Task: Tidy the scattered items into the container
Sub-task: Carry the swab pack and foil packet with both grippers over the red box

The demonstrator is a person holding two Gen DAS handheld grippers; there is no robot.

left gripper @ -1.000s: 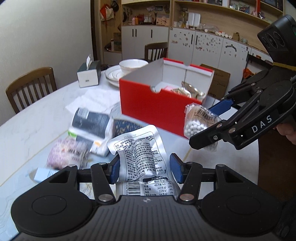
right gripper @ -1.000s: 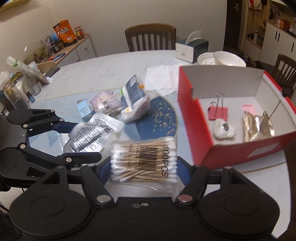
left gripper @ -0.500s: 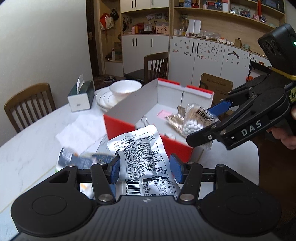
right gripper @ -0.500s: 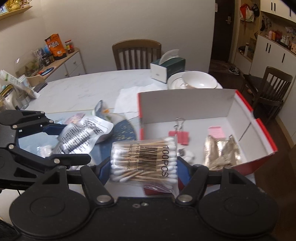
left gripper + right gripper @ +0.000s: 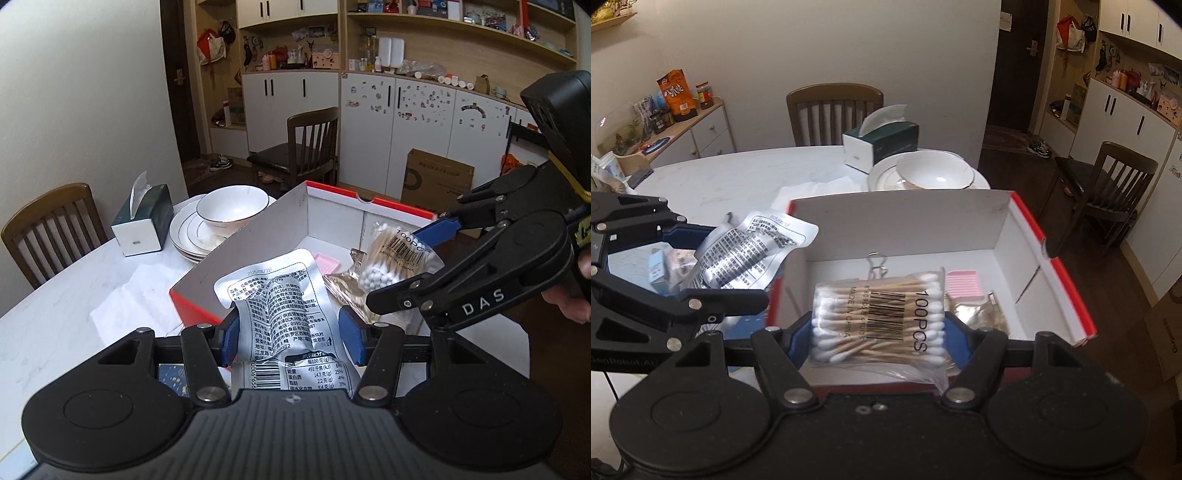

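Observation:
The red box [image 5: 1067, 288] with white inner walls lies open on the marble table. My left gripper [image 5: 290, 336] is shut on a crumpled silver foil packet [image 5: 280, 295], which hangs over the box's near-left corner. To its right, my right gripper [image 5: 877, 332] is shut on a clear bag of cotton swabs [image 5: 879, 314], held above the box's inside. In the right wrist view the left gripper [image 5: 726, 262] and its silver packet [image 5: 746, 254] sit at the box's left wall. A pink pad [image 5: 962, 284], a gold foil packet [image 5: 982, 314] and a binder clip [image 5: 877, 262] lie in the box.
Behind the box stand a white bowl on stacked plates [image 5: 934, 173], a green tissue box [image 5: 882, 144] and a white paper napkin [image 5: 129, 299]. Small packets [image 5: 665, 266] lie on the table left of the box. Wooden chairs ring the table; a cardboard carton [image 5: 436, 181] stands on the floor.
Both grippers have carried their loads from over the scattered items to the red box. The swab bag now hangs over its inside and the silver packet over its near corner.

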